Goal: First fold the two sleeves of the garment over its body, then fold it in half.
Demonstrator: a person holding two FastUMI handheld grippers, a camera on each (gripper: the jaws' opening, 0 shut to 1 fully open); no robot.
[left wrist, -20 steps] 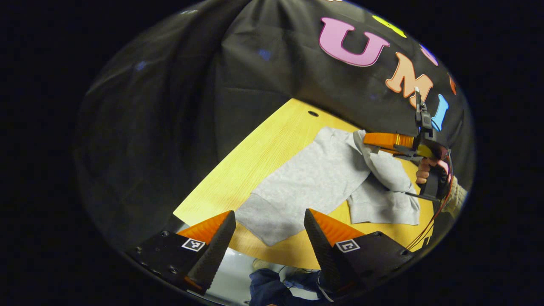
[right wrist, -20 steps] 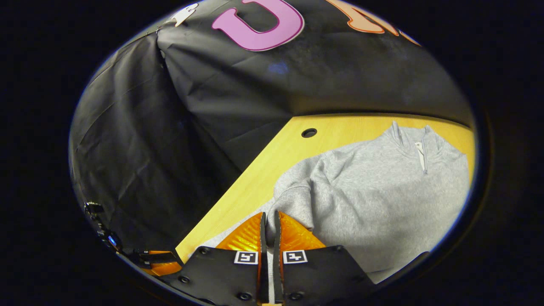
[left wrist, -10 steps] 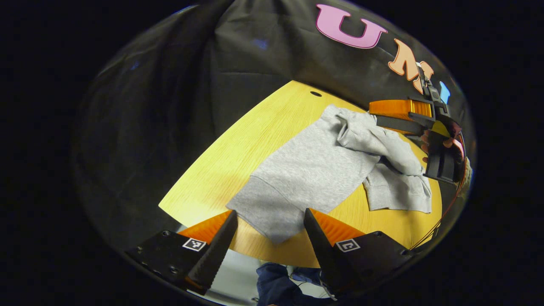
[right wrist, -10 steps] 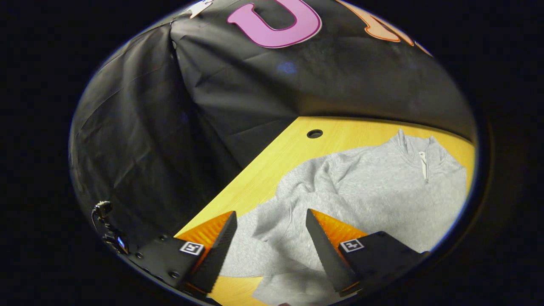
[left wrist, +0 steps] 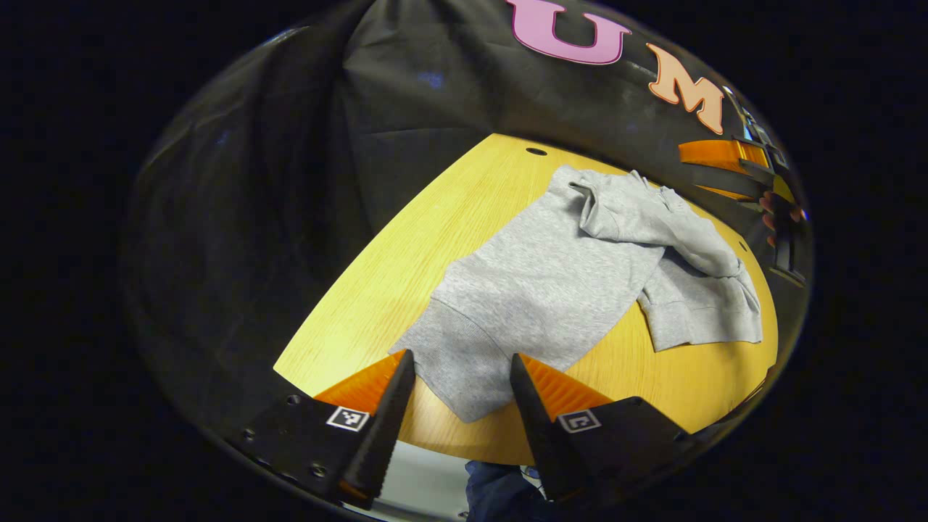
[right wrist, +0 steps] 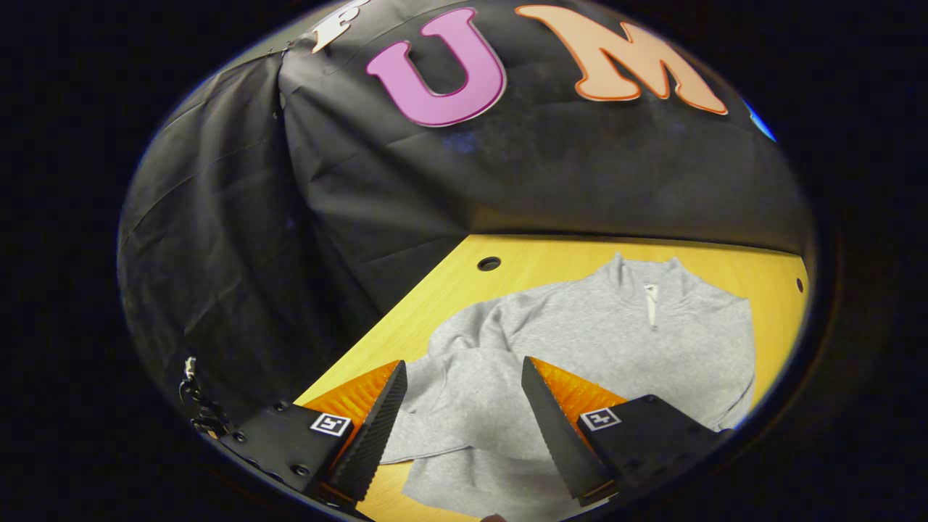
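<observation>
A grey zip-neck sweatshirt lies on the yellow table. One sleeve is draped loosely across its body. The other sleeve stretches toward my left gripper, which is open, and its ribbed cuff lies between the fingers without being pinched. My right gripper shows at the far right, held by a hand above the table's edge. In the right gripper view my right gripper is open above the sweatshirt, with the collar and zip beyond it.
The table has small round holes near its back edge. Black cloth walls close in the back and left. Bare wood lies left of the garment. A person's dark trousers show below the front edge.
My right gripper opened and let go of the sleeve, which dropped across the body. It then drew back from the garment. My left gripper edged toward the near cuff.
</observation>
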